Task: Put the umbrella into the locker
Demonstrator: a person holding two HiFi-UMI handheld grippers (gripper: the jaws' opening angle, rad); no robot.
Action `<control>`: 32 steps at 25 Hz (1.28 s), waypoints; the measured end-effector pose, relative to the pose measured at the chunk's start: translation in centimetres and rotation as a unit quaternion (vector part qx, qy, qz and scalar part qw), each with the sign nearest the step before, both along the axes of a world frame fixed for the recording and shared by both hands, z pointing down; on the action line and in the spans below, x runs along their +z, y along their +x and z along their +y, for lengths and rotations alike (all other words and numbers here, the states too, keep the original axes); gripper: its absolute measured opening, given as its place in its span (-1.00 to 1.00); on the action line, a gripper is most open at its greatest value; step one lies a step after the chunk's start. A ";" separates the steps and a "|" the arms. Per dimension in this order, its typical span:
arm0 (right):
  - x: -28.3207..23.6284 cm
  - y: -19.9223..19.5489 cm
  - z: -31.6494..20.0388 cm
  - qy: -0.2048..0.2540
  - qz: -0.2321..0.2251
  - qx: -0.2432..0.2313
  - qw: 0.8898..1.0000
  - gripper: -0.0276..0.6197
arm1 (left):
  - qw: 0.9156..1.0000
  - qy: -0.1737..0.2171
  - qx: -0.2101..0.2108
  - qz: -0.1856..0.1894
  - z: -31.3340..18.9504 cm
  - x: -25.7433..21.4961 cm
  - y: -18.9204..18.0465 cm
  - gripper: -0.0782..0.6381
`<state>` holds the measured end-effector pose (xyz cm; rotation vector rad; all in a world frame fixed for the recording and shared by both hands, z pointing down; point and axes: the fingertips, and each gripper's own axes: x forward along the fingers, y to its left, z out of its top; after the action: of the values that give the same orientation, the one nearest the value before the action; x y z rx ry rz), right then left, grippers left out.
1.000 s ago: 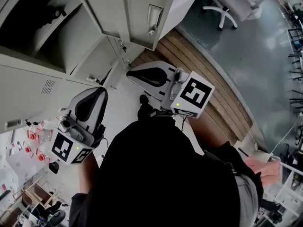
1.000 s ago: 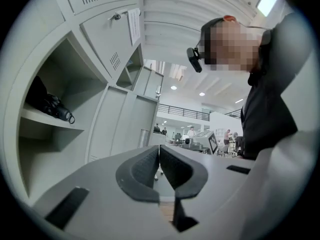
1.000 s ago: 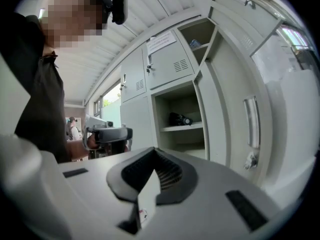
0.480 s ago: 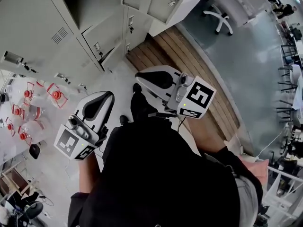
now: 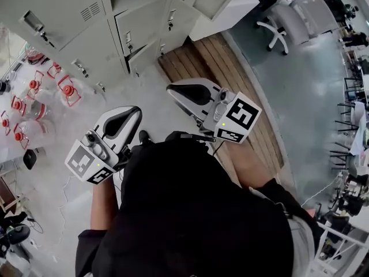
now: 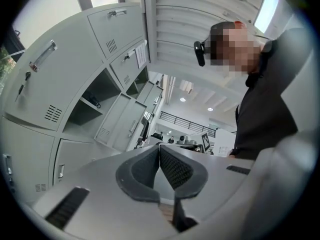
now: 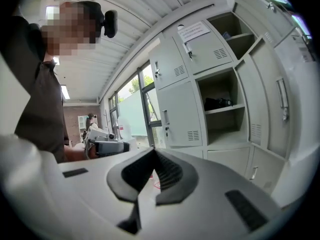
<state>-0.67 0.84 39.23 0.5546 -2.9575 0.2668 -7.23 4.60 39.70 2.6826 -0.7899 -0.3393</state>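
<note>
both claws are pressed shut and hold nothing. the left claw (image 5: 130, 115) shows its ribbed pads (image 6: 176, 168) meeting at the tips in the left gripper view, and the right claw (image 5: 176, 89) looks the same in the right gripper view. in the head view they hover apart over the pale floor (image 5: 151, 92), ahead of the person's dark top (image 5: 196, 212), pointing toward the grey lockers (image 5: 69, 4). a dark bundle, apparently the umbrella (image 7: 217, 103), lies on the shelf (image 7: 222, 109) of an open locker compartment, well apart from both claws. clear jugs (image 5: 68, 91) with red caps stand by the lockers. a wooden strip (image 5: 230, 79) runs beside the right claw.
</note>
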 end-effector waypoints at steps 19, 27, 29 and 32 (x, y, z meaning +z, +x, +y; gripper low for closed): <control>4.9 11.1 10.4 -0.033 -0.075 -0.090 0.993 -0.89 | 0.996 -0.061 -0.018 -0.065 8.9 5.9 14.2 -0.73; 6.7 13.9 12.1 -0.049 -0.078 -0.069 0.993 -0.88 | 0.995 -0.084 -0.019 -0.043 10.9 7.2 16.3 -0.73; 6.9 13.9 12.1 -0.046 -0.078 -0.063 0.994 -0.88 | 0.995 -0.083 -0.022 -0.046 11.1 7.3 16.4 -0.73; 7.0 13.9 12.1 -0.045 -0.081 -0.056 0.994 -0.88 | 0.995 -0.081 -0.025 -0.052 10.9 7.7 16.6 -0.73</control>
<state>13.23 12.90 46.27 0.3717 -3.0998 0.4519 9.34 15.49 47.38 2.5492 -0.8757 -0.1400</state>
